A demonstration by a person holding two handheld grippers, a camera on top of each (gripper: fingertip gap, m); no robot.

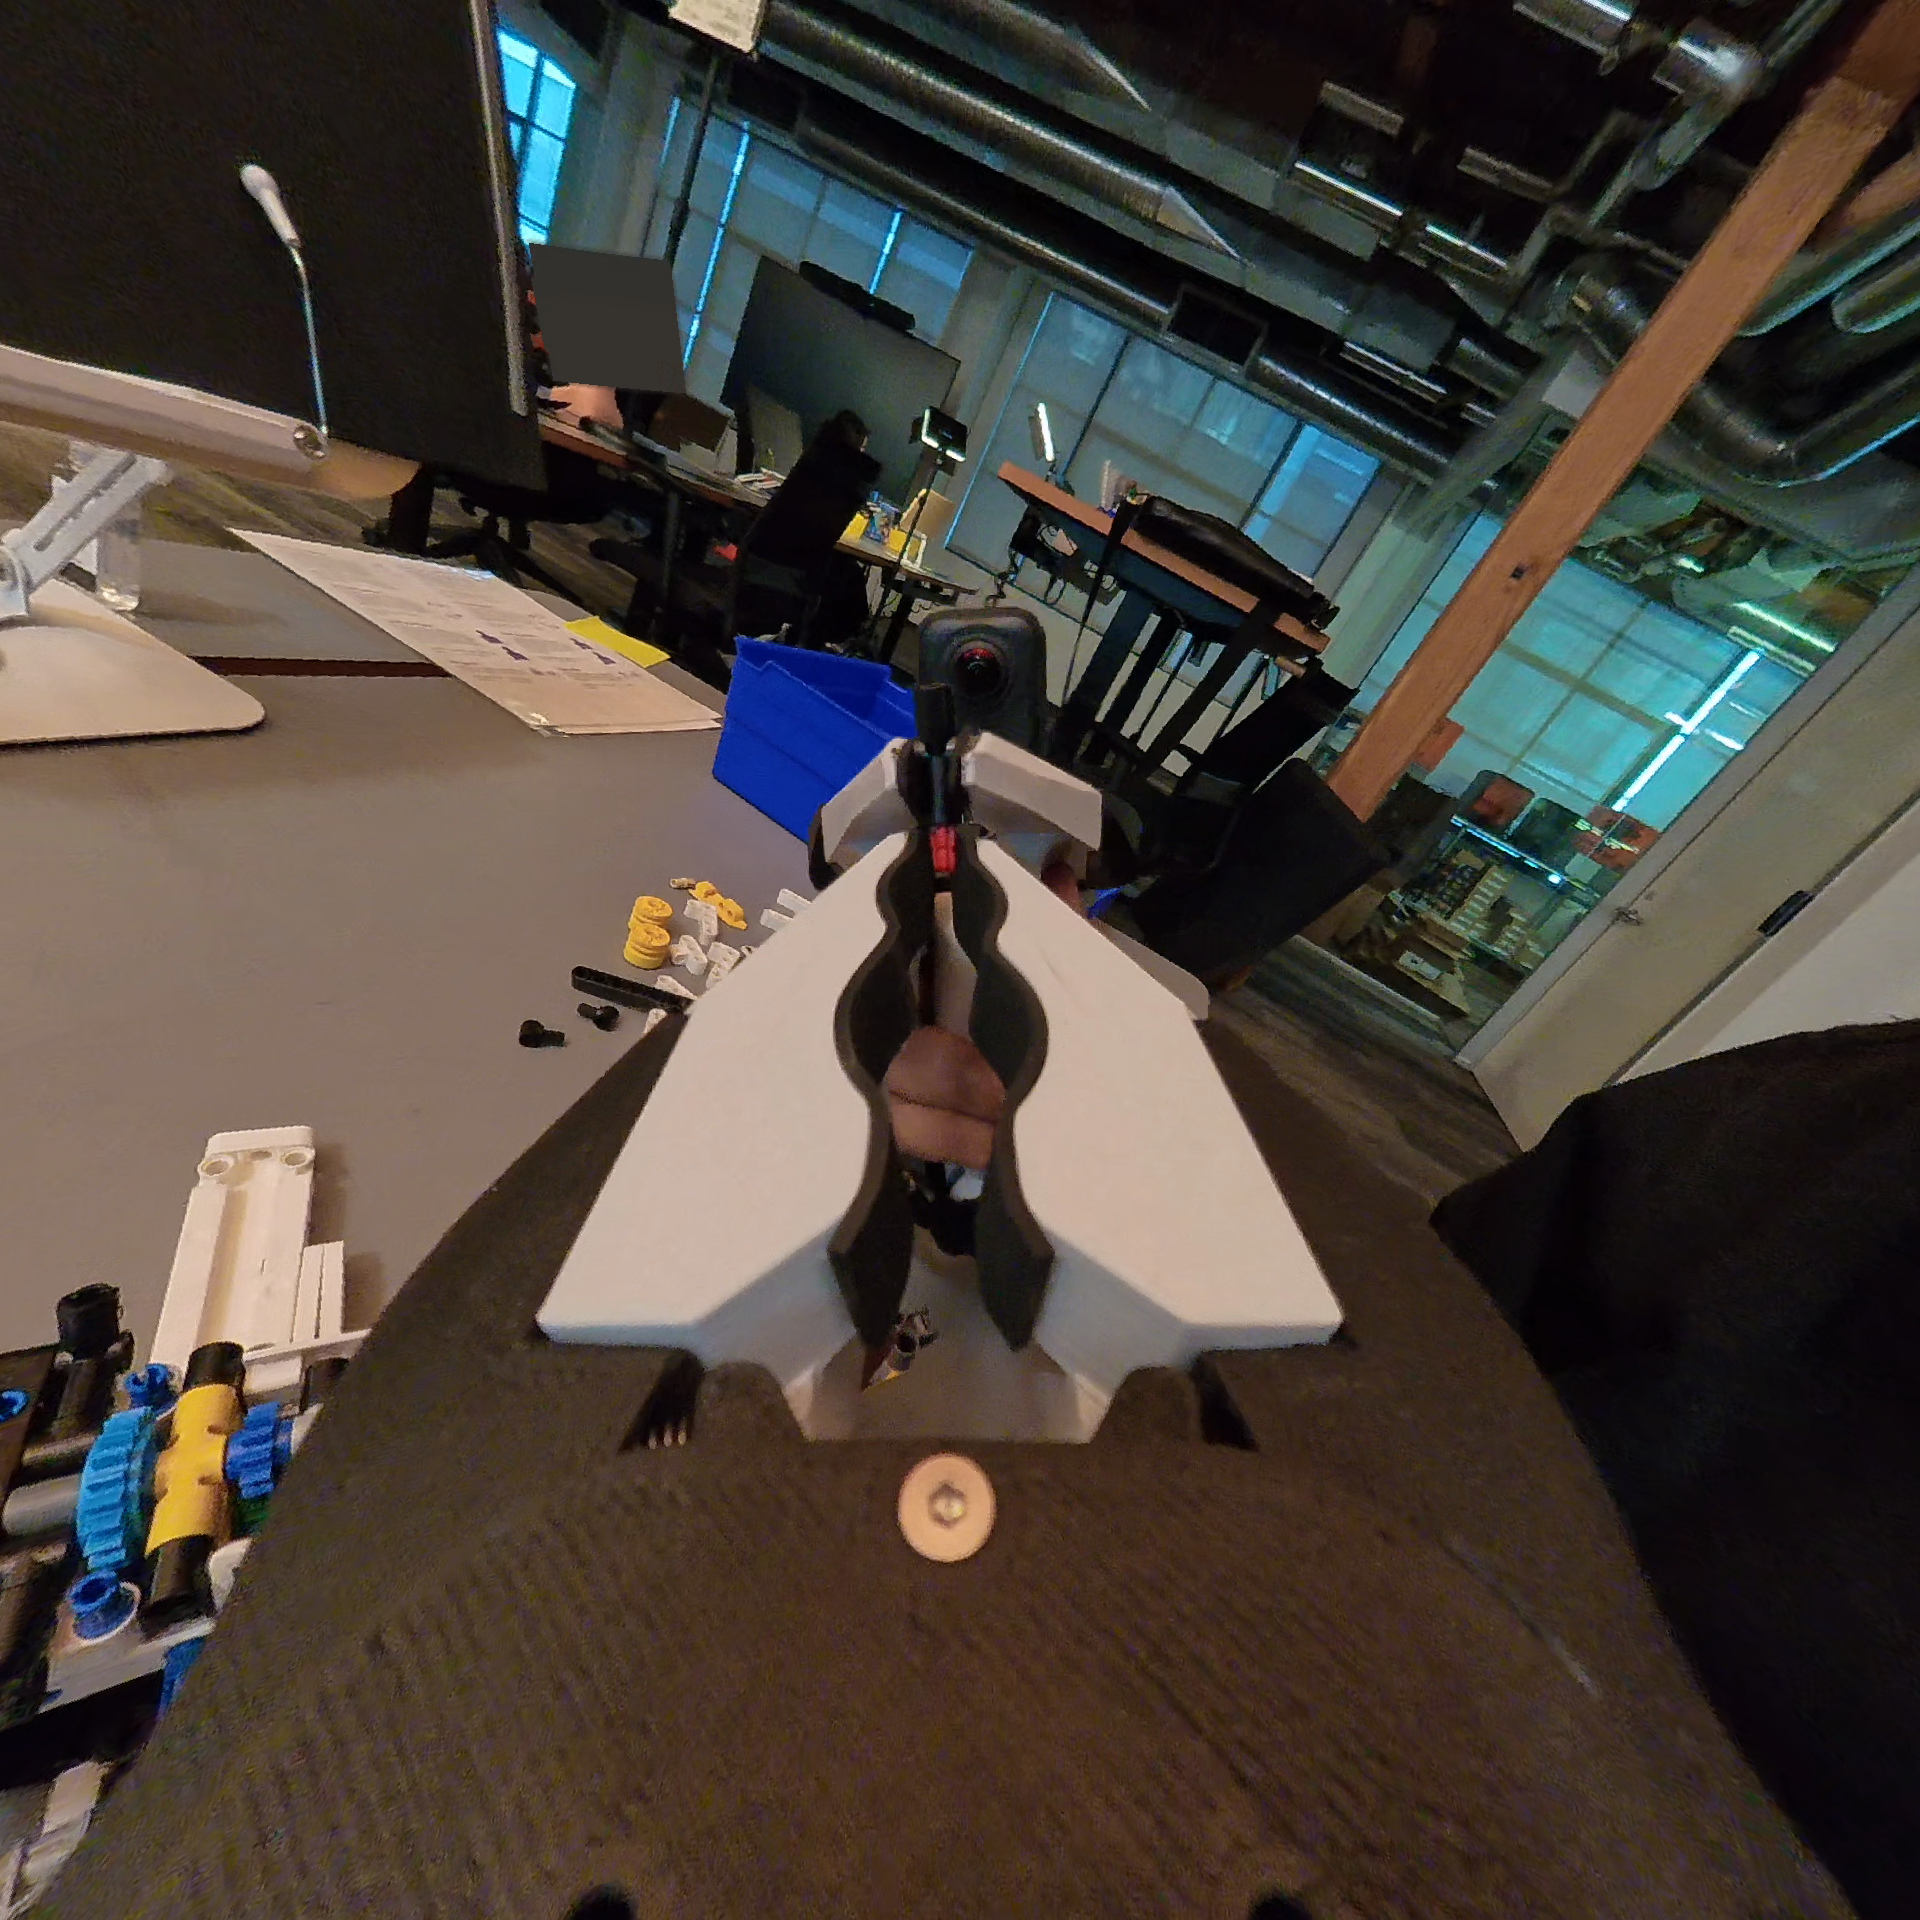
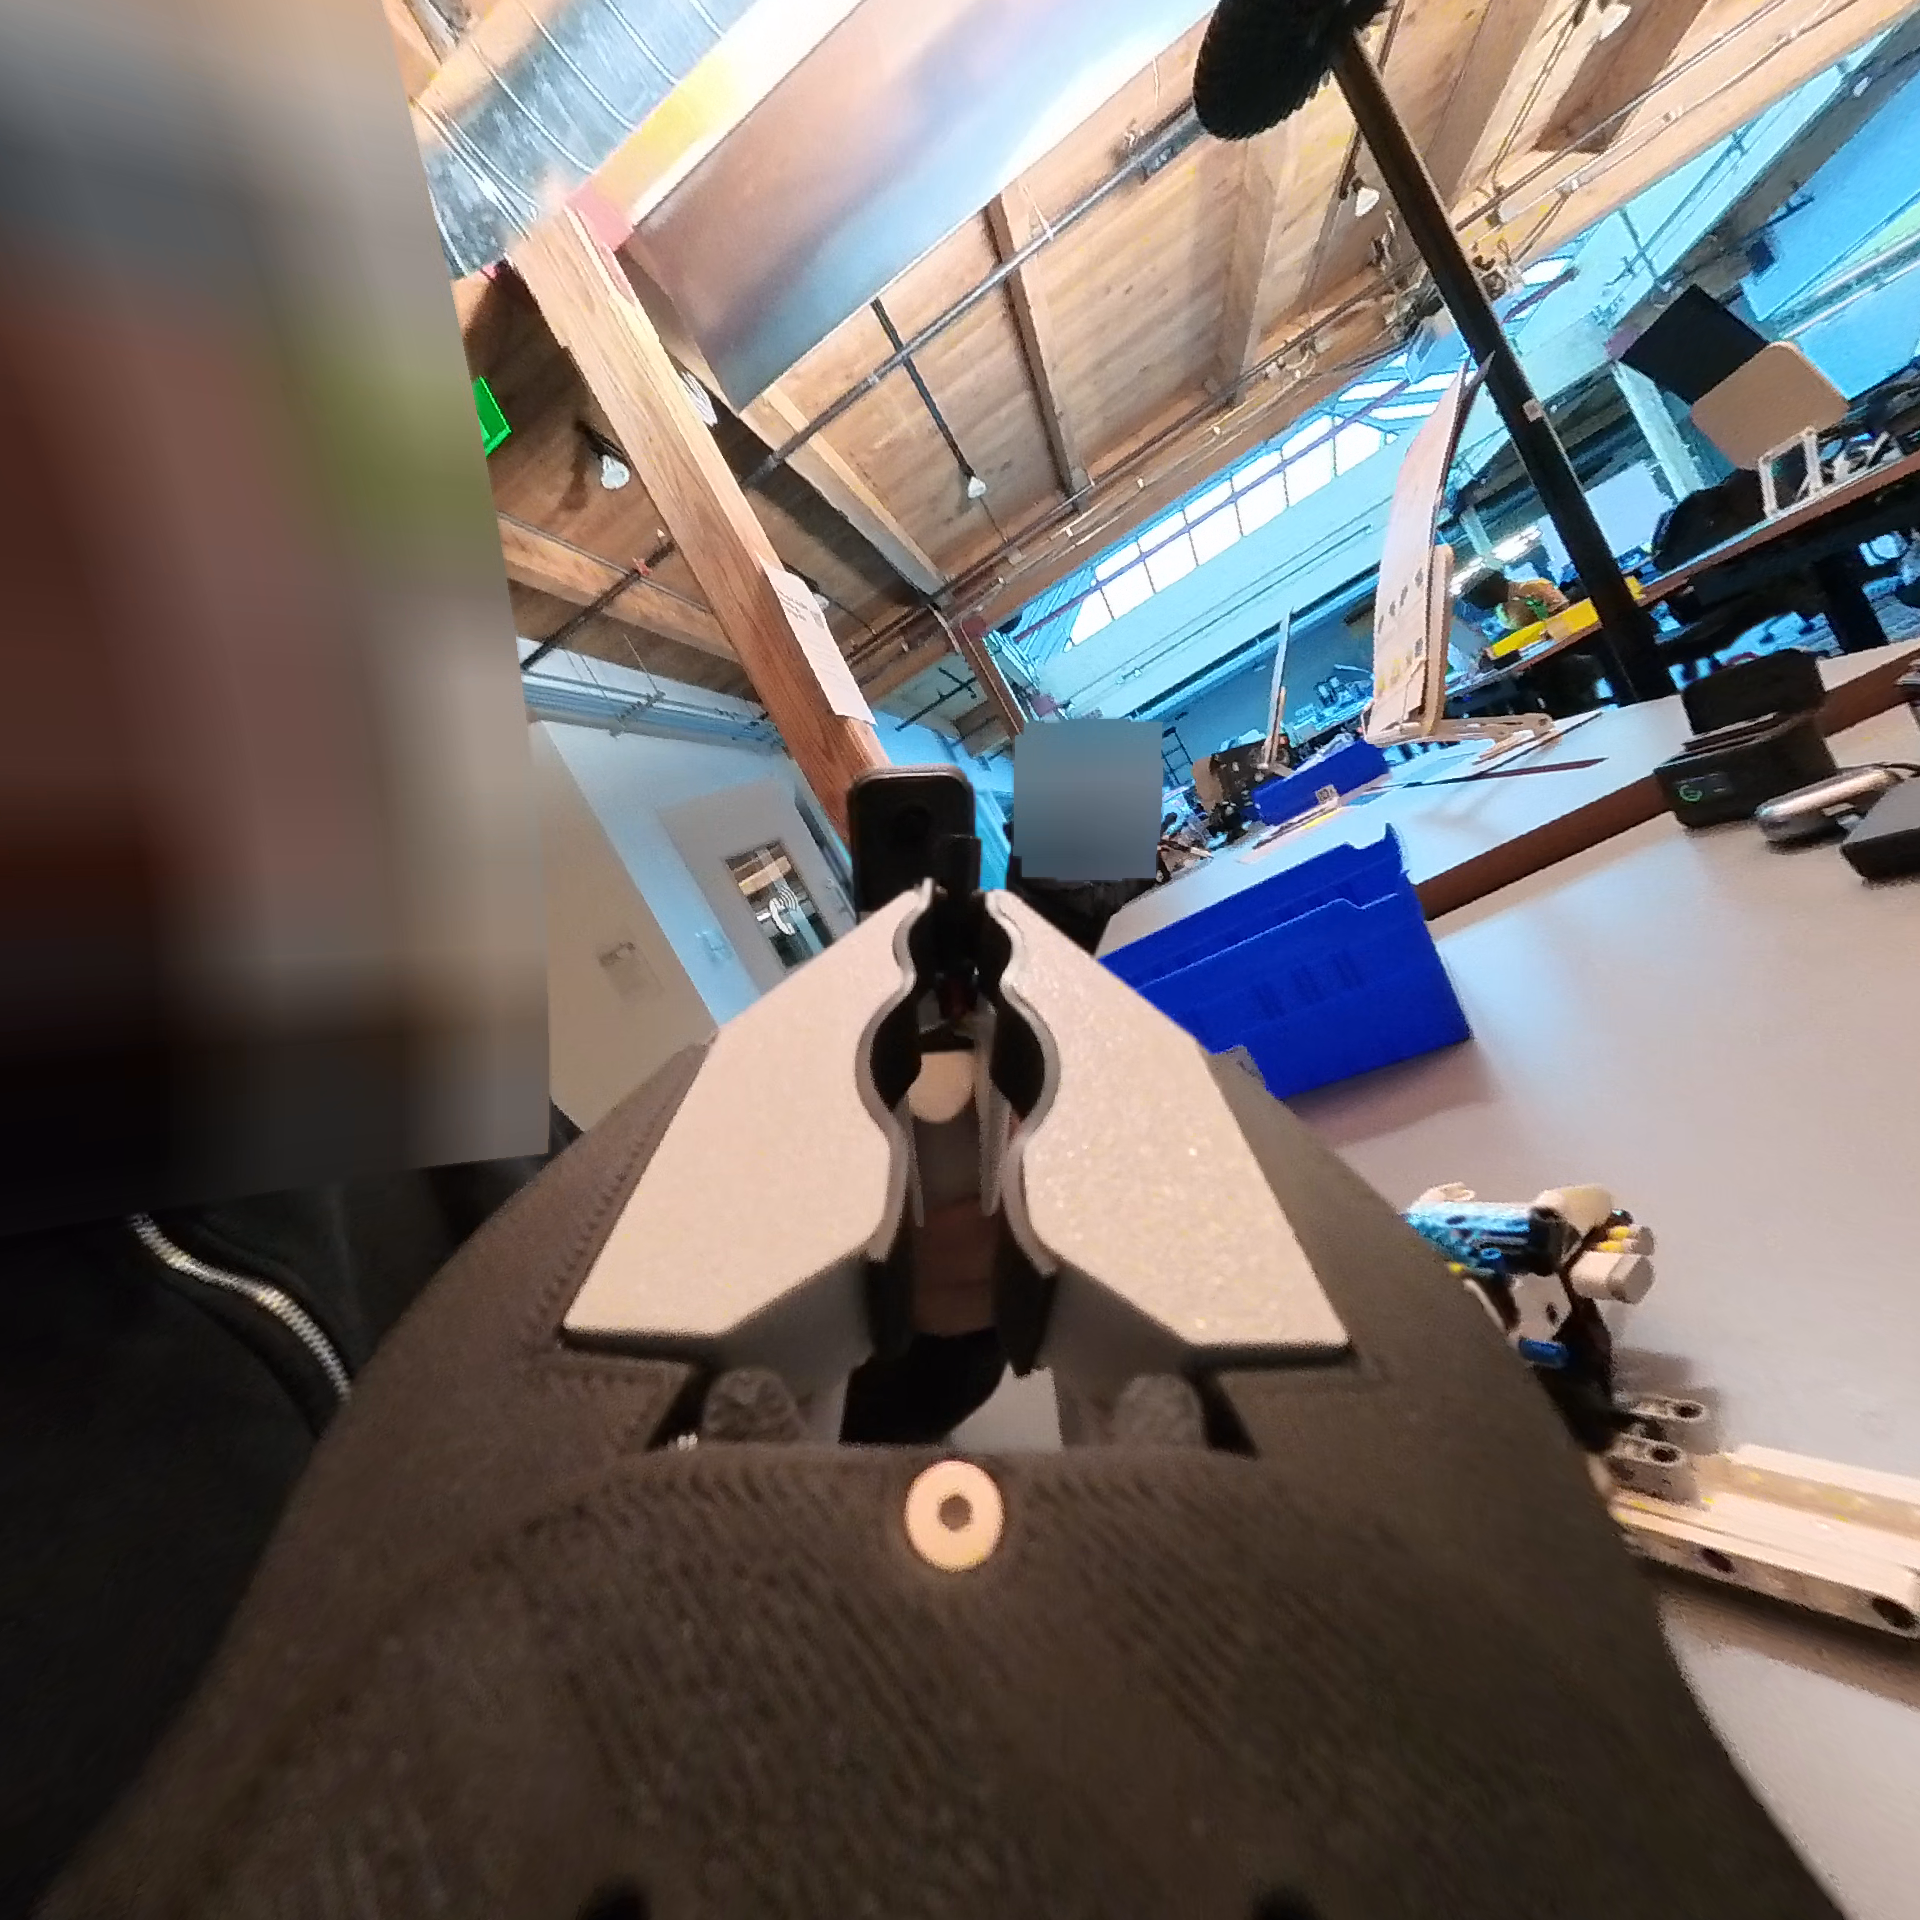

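Observation:
My two grippers meet tip to tip above the grey table (image 1: 312,883). My left gripper (image 1: 940,844) is shut on a small red piece (image 1: 940,850) that sits on a thin black axle (image 1: 935,748). The axle runs on between the white fingers (image 1: 1039,800) of my right gripper. In the right wrist view my right gripper (image 2: 956,920) is shut on the black axle (image 2: 961,862), whose end sticks out past the tips. The red piece (image 2: 951,995) shows between its pads. The left gripper's camera (image 2: 906,831) stands just behind.
A blue bin (image 1: 800,727) (image 2: 1299,987) stands on the table. Loose yellow wheels (image 1: 649,930), white connectors and a black beam (image 1: 629,987) lie nearby. A partly built model (image 1: 156,1455) (image 2: 1558,1278) lies close to me. A paper sheet (image 1: 488,634) and a monitor stand (image 1: 104,665) are farther back. Only a small space, under 4 cm, lies between the two pairs of fingers.

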